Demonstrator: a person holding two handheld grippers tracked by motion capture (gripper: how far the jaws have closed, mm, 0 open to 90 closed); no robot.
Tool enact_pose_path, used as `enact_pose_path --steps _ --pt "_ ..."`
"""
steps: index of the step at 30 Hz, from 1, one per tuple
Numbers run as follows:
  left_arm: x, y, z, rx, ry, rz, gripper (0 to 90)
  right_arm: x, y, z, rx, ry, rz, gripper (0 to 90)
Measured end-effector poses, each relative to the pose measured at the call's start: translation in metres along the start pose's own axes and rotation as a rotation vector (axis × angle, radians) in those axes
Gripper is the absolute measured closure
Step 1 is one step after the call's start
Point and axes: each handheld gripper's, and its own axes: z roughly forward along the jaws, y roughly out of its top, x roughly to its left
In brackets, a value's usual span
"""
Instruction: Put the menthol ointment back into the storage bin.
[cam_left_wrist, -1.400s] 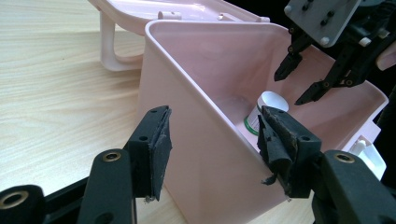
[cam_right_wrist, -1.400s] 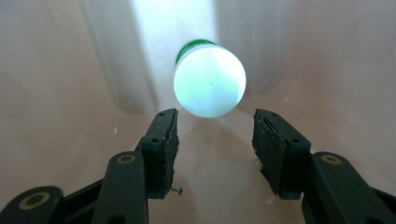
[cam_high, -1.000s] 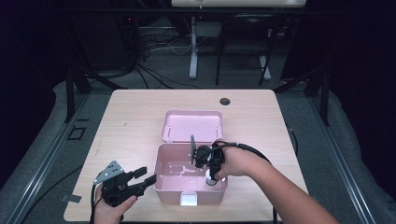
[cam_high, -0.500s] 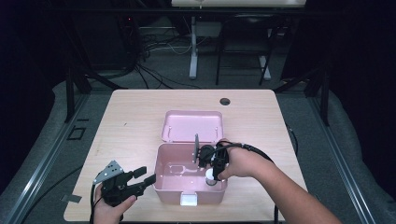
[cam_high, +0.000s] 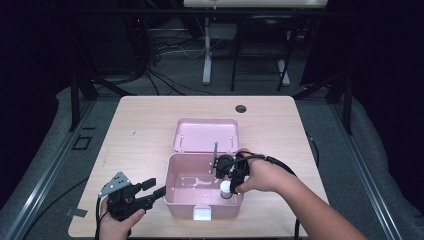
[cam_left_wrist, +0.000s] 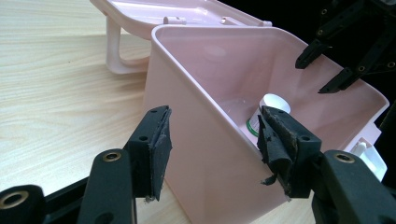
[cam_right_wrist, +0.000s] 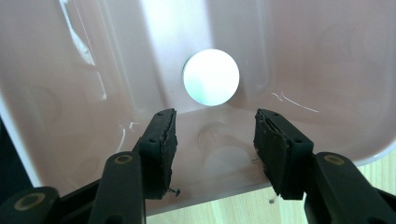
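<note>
Pink box (cam_high: 202, 200) sits near the front edge of the worktop (cam_high: 150, 125), lid (cam_high: 206, 135) flipped back toward the far edge. Small bottle (cam_high: 226, 189) w/ white cap stands on the box floor, right-hand end, close to the wall. It's upright: long axis vertical, cap pointing straight up at the right tool (cam_right_wrist: 212, 140).

Right tool hangs over it inside the box, jaws wide apart, nothing between the pads; cap (cam_right_wrist: 211, 77) sits just beyond the tips. Left tool (cam_left_wrist: 212, 149) is also apart, straddling the box's left front corner, pads not seen pressing on the wall.

Risks, as a judgement: the bottle is tight to the wall, so a jaw coming down could hit the rim or tip the bottle over. With the box unclamped, any such bump could slide it across the worktop.
</note>
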Motion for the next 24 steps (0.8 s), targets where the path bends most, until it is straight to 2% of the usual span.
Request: enact_pose_path --steps 4,8,13,17,24 --pt "0.000 0.000 0.000 -0.001 0.001 0.000 44.4 0.000 -0.003 -0.002 -0.033 -0.001 0.026 48.3" --pt "0.000 0.000 -0.001 0.002 0.003 0.002 44.4 0.000 -0.010 -0.006 -0.099 -0.002 0.072 48.2" --pt "0.000 0.000 -0.001 0.003 0.004 0.003 44.4 -0.001 -0.021 -0.011 -0.204 -0.015 0.138 48.8" --pt "0.000 0.001 -0.001 0.002 0.004 0.004 44.6 -0.003 -0.030 -0.014 -0.285 -0.015 0.211 50.9" --pt "-0.002 0.001 -0.002 -0.001 0.010 0.012 45.4 -0.008 -0.044 -0.018 -0.421 -0.057 0.321 53.5"
